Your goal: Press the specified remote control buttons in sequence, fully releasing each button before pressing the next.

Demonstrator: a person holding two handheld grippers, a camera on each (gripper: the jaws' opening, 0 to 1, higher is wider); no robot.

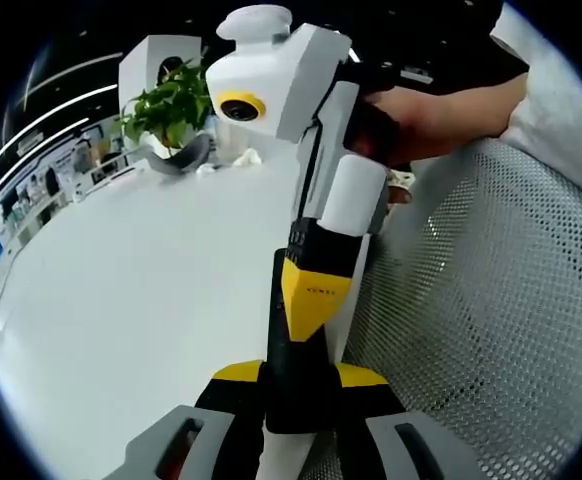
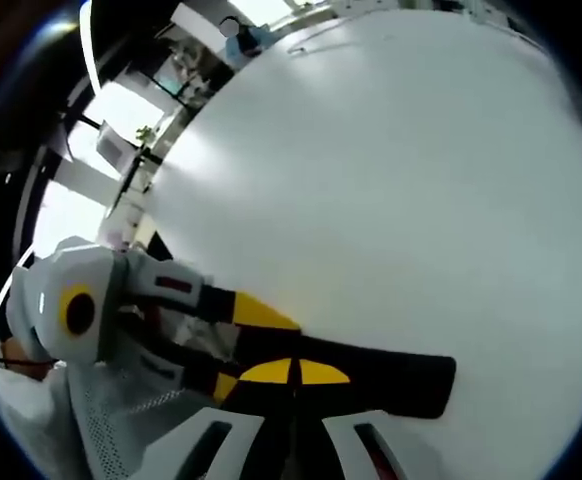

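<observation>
A long black remote control (image 1: 289,345) rises edge-on from between the yellow-tipped jaws of my left gripper (image 1: 296,378), which is shut on its near end. My right gripper (image 1: 313,298) comes down from the upper right, jaws together into one yellow wedge, tip resting on the remote's face. In the right gripper view the remote (image 2: 381,378) lies flat over the white table and reaches to the right. My right gripper (image 2: 293,372) is shut and sits on it. My left gripper (image 2: 243,348) clamps the remote's left end. The buttons are hidden.
The white table (image 1: 121,300) spreads out to the left, and the same table (image 2: 401,150) shows in the right gripper view. A potted plant (image 1: 166,105) and small items stand at its far end. A grey mesh chair back (image 1: 491,310) is close on the right. A person's hand (image 1: 441,110) holds the right gripper.
</observation>
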